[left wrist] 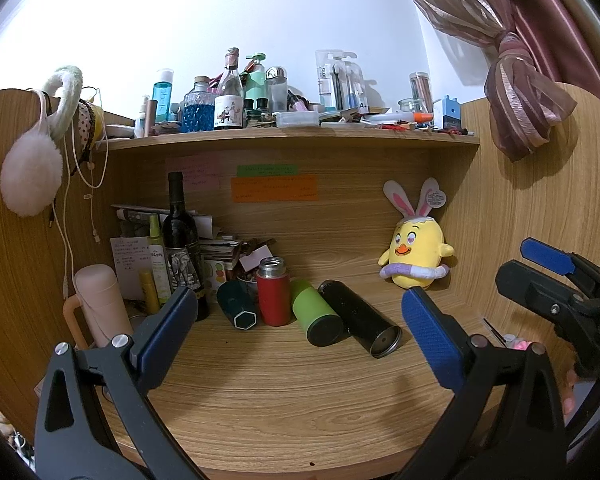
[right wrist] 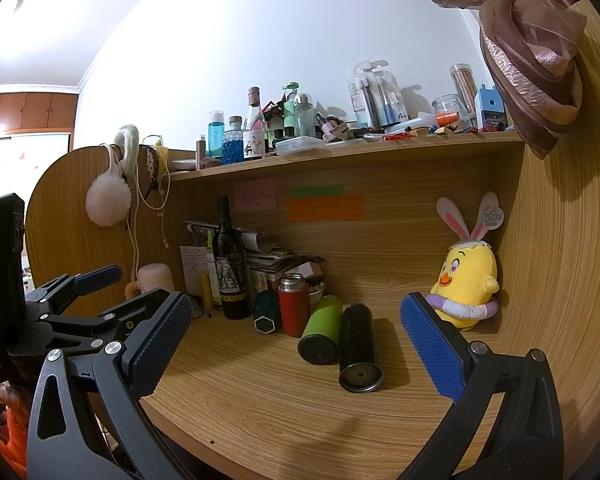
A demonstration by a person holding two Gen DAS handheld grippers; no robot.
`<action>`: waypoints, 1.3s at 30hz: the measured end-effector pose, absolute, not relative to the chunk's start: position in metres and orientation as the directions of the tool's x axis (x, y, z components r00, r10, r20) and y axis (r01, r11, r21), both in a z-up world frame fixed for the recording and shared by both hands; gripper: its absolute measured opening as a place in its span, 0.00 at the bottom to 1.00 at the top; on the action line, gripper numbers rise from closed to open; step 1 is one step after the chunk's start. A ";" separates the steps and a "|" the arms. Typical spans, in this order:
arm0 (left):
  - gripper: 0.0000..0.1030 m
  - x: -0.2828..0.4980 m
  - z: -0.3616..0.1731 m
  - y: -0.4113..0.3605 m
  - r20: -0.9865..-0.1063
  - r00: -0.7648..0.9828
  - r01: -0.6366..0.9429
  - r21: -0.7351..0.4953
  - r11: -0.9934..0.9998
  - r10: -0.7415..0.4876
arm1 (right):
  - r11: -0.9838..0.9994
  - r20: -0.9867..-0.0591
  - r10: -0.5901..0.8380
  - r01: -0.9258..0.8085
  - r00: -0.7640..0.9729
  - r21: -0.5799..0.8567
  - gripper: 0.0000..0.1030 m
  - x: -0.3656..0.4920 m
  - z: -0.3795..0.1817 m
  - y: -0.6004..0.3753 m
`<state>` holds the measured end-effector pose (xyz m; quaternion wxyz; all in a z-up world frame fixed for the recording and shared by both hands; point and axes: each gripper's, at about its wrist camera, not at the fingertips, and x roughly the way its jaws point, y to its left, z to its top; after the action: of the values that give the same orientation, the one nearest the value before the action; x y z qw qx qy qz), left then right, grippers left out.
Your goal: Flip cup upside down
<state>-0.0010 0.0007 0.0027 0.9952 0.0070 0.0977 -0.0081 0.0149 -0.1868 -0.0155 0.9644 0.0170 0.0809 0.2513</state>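
Observation:
Several cups sit on the wooden desk (left wrist: 284, 392). A black cup (left wrist: 358, 323) (right wrist: 359, 347) lies on its side, base toward me. A green cup (left wrist: 315, 312) (right wrist: 320, 334) lies beside it. A dark teal cup (left wrist: 238, 306) (right wrist: 267, 311) lies on its side further left. A red flask (left wrist: 273, 291) (right wrist: 295, 305) stands upright between them. My left gripper (left wrist: 300, 320) is open and empty, well short of the cups. My right gripper (right wrist: 296, 328) is open and empty, also short of them; it shows at the right edge of the left wrist view (left wrist: 548, 264).
A wine bottle (left wrist: 182, 240), small bottles and stacked papers crowd the back left. A pink jug (left wrist: 100, 304) stands at the left. A yellow chick plush (left wrist: 416, 252) sits at the back right. A cluttered shelf (left wrist: 292, 140) overhangs the desk. Wooden side panels enclose it.

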 end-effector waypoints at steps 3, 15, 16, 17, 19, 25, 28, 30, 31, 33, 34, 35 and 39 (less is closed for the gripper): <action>1.00 -0.001 0.002 0.001 -0.194 0.981 0.018 0.013 1.000 -0.015 | 0.872 -0.147 0.489 -0.483 0.860 0.075 1.00 0.015 -0.016 -0.187; 1.00 0.003 -0.007 -0.001 -0.213 0.977 0.018 0.015 1.000 -0.014 | 0.876 -0.163 0.483 -0.477 0.860 0.079 1.00 0.019 -0.018 -0.185; 1.00 0.005 -0.009 0.000 -0.218 0.976 0.018 0.013 1.000 -0.014 | 0.877 -0.168 0.481 -0.474 0.860 0.081 1.00 0.021 -0.020 -0.185; 1.00 0.008 -0.009 0.002 -0.224 0.974 0.017 0.012 1.000 -0.014 | 0.877 -0.174 0.480 -0.473 0.860 0.083 1.00 0.024 -0.021 -0.185; 1.00 0.014 -0.013 0.006 -0.239 0.971 0.016 0.009 1.000 -0.013 | 0.880 -0.190 0.475 -0.467 0.859 0.089 1.00 0.031 -0.024 -0.185; 1.00 0.049 -0.032 0.022 -0.311 0.950 -0.010 0.016 1.000 0.015 | 0.888 -0.270 0.459 -0.447 0.846 0.109 1.00 0.061 -0.042 -0.179; 1.00 0.076 -0.042 0.035 -0.360 0.933 -0.023 0.015 1.000 0.027 | 0.893 -0.322 0.448 -0.434 0.834 0.118 1.00 0.083 -0.054 -0.174; 1.00 0.095 -0.048 0.043 -0.395 0.918 -0.030 0.012 0.999 0.032 | 0.896 -0.354 0.441 -0.425 0.825 0.127 1.00 0.098 -0.061 -0.171; 1.00 0.107 -0.052 0.049 -0.414 0.909 -0.036 0.015 0.999 0.039 | 0.897 -0.367 0.439 -0.421 0.820 0.132 1.00 0.104 -0.065 -0.170; 1.00 0.130 -0.058 0.057 -0.449 0.891 -0.054 0.033 0.998 0.063 | 0.901 -0.398 0.432 -0.409 0.809 0.145 1.00 0.119 -0.072 -0.170; 1.00 0.142 -0.061 0.061 -0.465 0.882 -0.064 0.047 0.997 0.079 | 0.902 -0.409 0.429 -0.404 0.805 0.150 1.00 0.125 -0.075 -0.169; 1.00 0.155 -0.064 0.066 -0.478 0.874 -0.071 0.061 0.996 0.092 | 0.904 -0.422 0.426 -0.399 0.800 0.156 1.00 0.131 -0.078 -0.170; 1.00 0.203 -0.078 0.083 -0.551 0.827 -0.077 0.082 0.994 0.110 | 0.908 -0.460 0.416 -0.380 0.784 0.174 1.00 0.156 -0.090 -0.170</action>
<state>0.2032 0.0827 -0.0779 0.9554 0.0281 0.2900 0.0489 0.1563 -0.1703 -0.0898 0.9438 0.0359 0.2518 0.2109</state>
